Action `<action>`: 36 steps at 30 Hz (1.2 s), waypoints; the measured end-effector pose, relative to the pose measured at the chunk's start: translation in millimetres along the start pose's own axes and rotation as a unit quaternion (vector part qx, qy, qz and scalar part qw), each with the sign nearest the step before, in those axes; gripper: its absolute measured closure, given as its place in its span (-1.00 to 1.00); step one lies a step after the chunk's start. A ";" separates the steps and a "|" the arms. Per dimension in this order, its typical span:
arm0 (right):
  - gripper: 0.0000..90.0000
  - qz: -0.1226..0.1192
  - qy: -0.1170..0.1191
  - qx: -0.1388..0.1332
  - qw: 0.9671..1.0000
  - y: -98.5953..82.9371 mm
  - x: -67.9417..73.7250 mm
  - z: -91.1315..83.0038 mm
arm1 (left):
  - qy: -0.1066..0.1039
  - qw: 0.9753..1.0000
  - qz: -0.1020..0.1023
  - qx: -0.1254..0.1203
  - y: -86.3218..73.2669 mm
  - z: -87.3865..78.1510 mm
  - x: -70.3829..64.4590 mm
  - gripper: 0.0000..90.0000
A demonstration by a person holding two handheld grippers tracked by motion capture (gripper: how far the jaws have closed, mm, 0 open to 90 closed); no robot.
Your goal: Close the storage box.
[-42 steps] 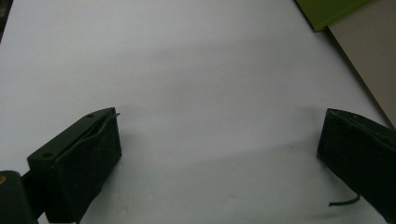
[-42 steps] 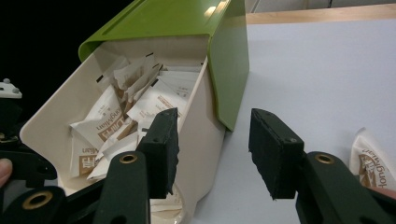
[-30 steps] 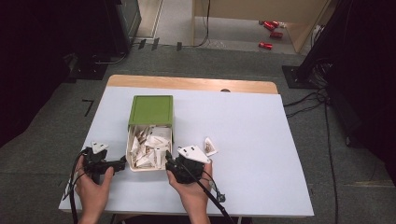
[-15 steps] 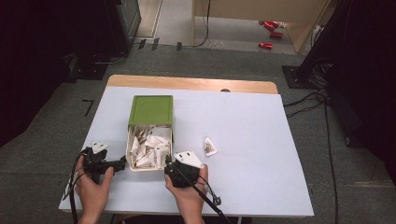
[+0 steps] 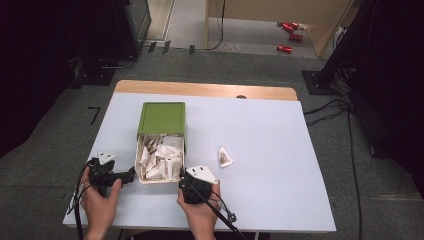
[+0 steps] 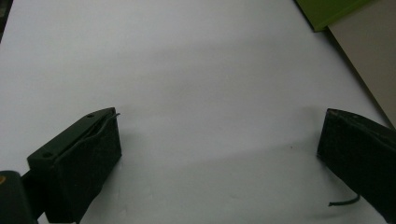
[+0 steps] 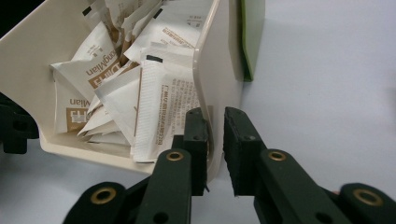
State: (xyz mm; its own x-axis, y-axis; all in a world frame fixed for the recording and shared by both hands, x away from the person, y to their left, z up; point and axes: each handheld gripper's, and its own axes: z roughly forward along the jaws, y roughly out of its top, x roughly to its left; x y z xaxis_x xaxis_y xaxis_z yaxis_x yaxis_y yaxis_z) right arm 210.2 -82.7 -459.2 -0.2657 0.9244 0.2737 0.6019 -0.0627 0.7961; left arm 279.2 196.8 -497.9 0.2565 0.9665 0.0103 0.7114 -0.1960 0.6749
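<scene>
A cream box (image 5: 139, 176) full of white and brown sachets (image 5: 161, 155) sits left of centre on the table, with its green lid (image 5: 161, 118) behind it. My right gripper (image 5: 186, 181) is at the box's near right corner. Its jaws (image 7: 215, 119) straddle the box's right wall (image 7: 215, 60), one inside and one outside, pressed close on it. The left gripper (image 5: 129, 176) rests on the table just left of the box, its jaws (image 6: 217, 116) wide apart with nothing between them. One sachet (image 5: 225, 156) lies alone on the table right of the box.
The white table (image 5: 270, 130) stretches to the right and far side, with a wooden strip (image 5: 200, 89) along its far edge. Cables trail from both grippers over the near edge. Grey floor and dark equipment surround the table.
My right gripper has slid left and toward the near edge, onto the box's right wall. The left gripper and the loose sachet have stayed put.
</scene>
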 end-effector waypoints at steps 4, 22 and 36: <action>0.88 -0.003 -0.008 -0.006 1.000 -0.7 2.5 0.1 | 0.000 1.000 0.000 0.000 0.0 0.0 0.0 -1.00; 0.94 -0.002 -0.036 0.008 0.999 10.4 10.3 -0.8 | 0.000 1.000 0.000 0.000 0.1 0.0 0.1 -1.00; 0.94 0.005 -0.040 0.012 0.999 20.4 8.1 10.3 | 0.000 1.000 0.000 0.001 0.1 0.0 0.1 -1.00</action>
State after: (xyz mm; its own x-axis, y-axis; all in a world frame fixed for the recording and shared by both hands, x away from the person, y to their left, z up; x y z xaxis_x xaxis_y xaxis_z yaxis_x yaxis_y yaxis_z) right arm 228.1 -72.6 -446.3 -0.1995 0.9510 0.2362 0.6221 -0.0633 0.7803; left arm 279.3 196.9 -497.8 0.2569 0.9664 0.0096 0.7121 -0.1960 0.6741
